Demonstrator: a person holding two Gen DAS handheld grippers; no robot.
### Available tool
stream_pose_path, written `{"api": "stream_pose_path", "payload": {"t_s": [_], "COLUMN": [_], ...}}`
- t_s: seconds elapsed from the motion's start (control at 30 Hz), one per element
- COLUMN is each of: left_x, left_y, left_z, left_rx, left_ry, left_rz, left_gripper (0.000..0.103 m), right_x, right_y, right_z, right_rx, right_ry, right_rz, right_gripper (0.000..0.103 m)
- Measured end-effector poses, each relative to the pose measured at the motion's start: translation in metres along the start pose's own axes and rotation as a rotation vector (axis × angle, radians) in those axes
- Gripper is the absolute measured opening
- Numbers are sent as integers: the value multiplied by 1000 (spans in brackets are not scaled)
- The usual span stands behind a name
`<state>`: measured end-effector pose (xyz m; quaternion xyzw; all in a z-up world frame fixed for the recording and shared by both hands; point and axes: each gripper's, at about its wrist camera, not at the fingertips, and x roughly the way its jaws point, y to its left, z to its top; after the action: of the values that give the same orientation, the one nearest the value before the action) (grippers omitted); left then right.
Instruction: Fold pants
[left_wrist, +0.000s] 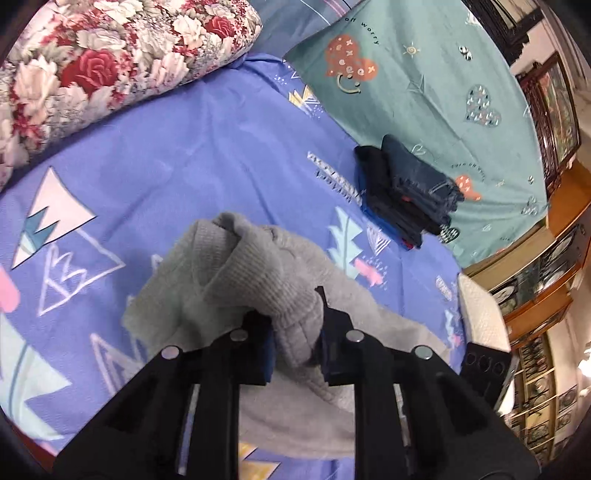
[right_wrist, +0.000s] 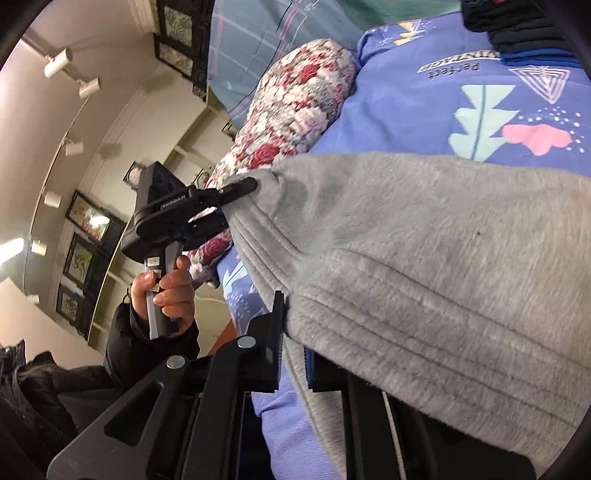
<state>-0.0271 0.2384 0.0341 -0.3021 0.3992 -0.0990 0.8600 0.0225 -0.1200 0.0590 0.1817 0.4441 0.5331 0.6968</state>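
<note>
Blue patterned bedsheet (left_wrist: 192, 155) covers the bed, floral bolster (left_wrist: 92, 62) along its far edge, stack of folded dark clothes (left_wrist: 402, 192) near a teal sheet (left_wrist: 436, 81). Grey pants (right_wrist: 424, 258) held by the waistband above the bed. Left gripper (left_wrist: 295, 339) clamped on bunched ribbed waistband; right gripper (right_wrist: 295, 343) pinching the waistband edge.

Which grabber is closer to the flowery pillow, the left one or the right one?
Left. The left gripper pinches the grey pants at the corner right in front of the flowery pillow. The right gripper holds the waistband farther back, away from it.
</note>
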Motion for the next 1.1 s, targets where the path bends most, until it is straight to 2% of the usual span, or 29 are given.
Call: {"api": "stream_pose_path", "payload": {"t_s": [0.1, 0.23, 0.3, 0.4, 0.53, 0.7, 0.93, 0.97, 1.0, 1.03, 1.07, 1.1], "left_x": [-3, 2, 7, 21, 26, 14, 23, 23, 24, 24, 27, 31], "left_y": [20, 44, 43, 49, 53, 55, 52, 50, 48, 46, 44, 45], "left_z": [-18, -25, -20, -16, -27, -37, -39, -36, -34, -32, -30, -31], "left_rx": [2, -29, 4, 16, 44, 31, 51, 62, 69, 76, 89, 98], "left_ry": [22, 23, 13, 41, 52, 41, 51, 47, 43, 43, 52, 61], "left_rz": [52, 66, 86, 123, 175, 164, 203, 208, 207, 209, 219, 234], "left_gripper": [17, 17, 17, 17, 17, 17, 18, 18, 18, 18, 19, 19], "right_x": [14, 25, 29, 38, 50, 55, 58, 58, 58, 60, 62, 66], "right_y": [4, 10, 17, 20, 22, 23, 28, 31, 34, 40, 48, 50], "right_z": [-8, -14, -16, -20, -28, -34, -37, -37, -37, -39, -42, -44], "right_rx": [-6, -21, -43, -49, -60, -76, -106, -115, -127, -147, -195, -222], "right_ry": [55, 99, 108, 128, 164, 182, 187, 186, 191, 202, 208, 213], "right_rz": [-5, 1, -1, -30, -74, -90, -90, -82, -57, -20, -33, -84], "right_gripper": [11, 11, 11, 11, 11, 11, 11, 11, 3, 0, 0, 0]}}
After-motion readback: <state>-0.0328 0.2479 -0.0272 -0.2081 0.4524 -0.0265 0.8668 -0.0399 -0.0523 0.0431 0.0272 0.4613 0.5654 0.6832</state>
